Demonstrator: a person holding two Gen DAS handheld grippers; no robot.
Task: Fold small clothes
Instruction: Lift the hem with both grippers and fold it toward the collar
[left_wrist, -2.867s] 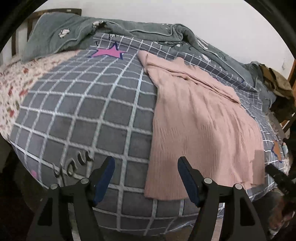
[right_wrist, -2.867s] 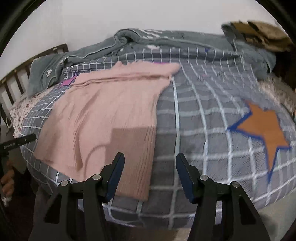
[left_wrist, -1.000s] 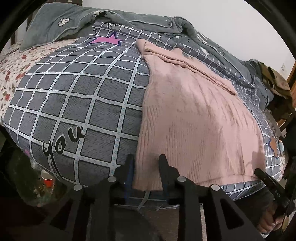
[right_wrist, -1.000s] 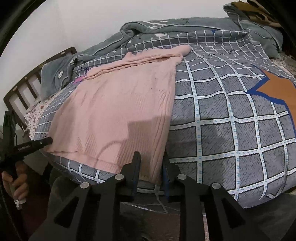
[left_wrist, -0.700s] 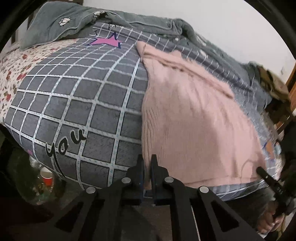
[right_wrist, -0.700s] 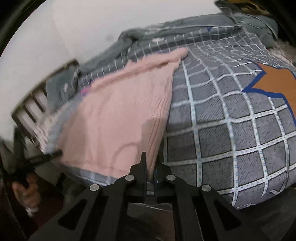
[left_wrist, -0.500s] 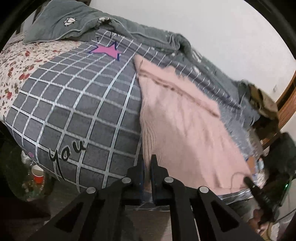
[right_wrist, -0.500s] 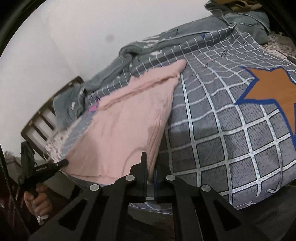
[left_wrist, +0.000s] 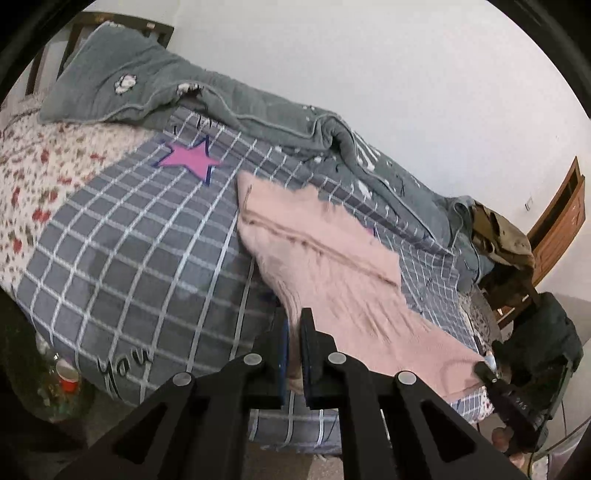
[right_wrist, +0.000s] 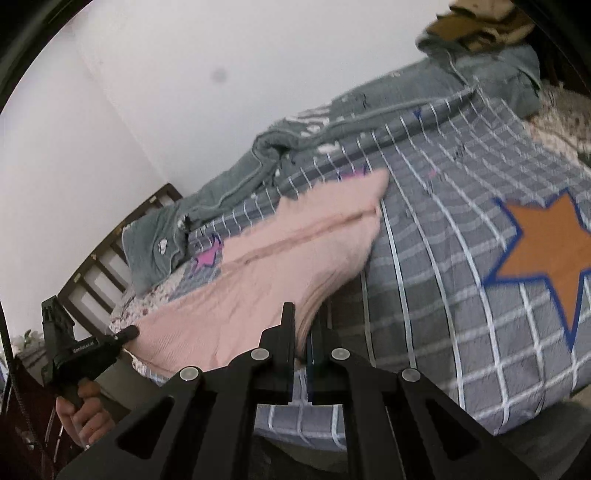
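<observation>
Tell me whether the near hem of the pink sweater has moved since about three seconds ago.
Yes. The pink sweater hem, then flat on the checked quilt, now hangs above it, pinched by the left gripper and right gripper.

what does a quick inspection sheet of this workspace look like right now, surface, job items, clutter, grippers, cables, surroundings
surface: bed covered by a grey checked duvet with a pink star and an orange star.
job's things: pink knit garment, near hem lifted off the duvet, far end lying on it.
clutter: grey-green quilt bunched along the wall; brown clothes piled at one end.
grippers: left gripper and right gripper each shut on a near corner of the garment.
cables: dark cord at the left edge of the right wrist view.
surroundings: white wall, wooden headboard, red cup on the floor.
</observation>
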